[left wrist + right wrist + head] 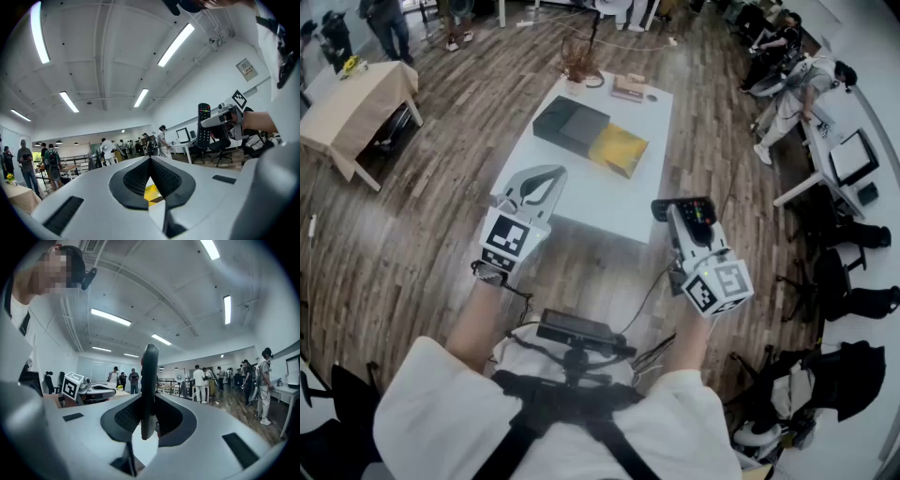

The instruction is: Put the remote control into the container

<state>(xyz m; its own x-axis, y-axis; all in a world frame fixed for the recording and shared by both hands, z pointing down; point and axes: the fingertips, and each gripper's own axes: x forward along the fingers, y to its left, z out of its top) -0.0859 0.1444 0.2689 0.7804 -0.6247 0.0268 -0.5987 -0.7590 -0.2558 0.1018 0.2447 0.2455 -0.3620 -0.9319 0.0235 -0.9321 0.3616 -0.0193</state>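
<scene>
— Black remote control is up in the air, pinched in the right hand-held gripper, just off the near right corner of the white worktop. It's not in the container yet, and the two are well apart.

— yep, in the right gripper view the remote sits on edge between the two pads. They're clamped on its flat sides and its top end pokes up past the jaws. What's the other one doing?

— nothing in the left hand-held gripper. Its jaws are closed tip to tip, with only a little gap lower down between the pads. It hangs over the near left edge of the worktop.

— and the container itself?

— dark grey box lying slantwise around the middle of the worktop, with a yellow part touching its near right end. Can't tell if that's a lid or a tray pulled out.

— anything else around?

— a small tan block sits at the far end of the worktop, and there's a wiry brown thing by the far left corner. Both are clear of the box. There's wood-plank floor all round, a beige table off to the left and people at the desks on the right.
</scene>
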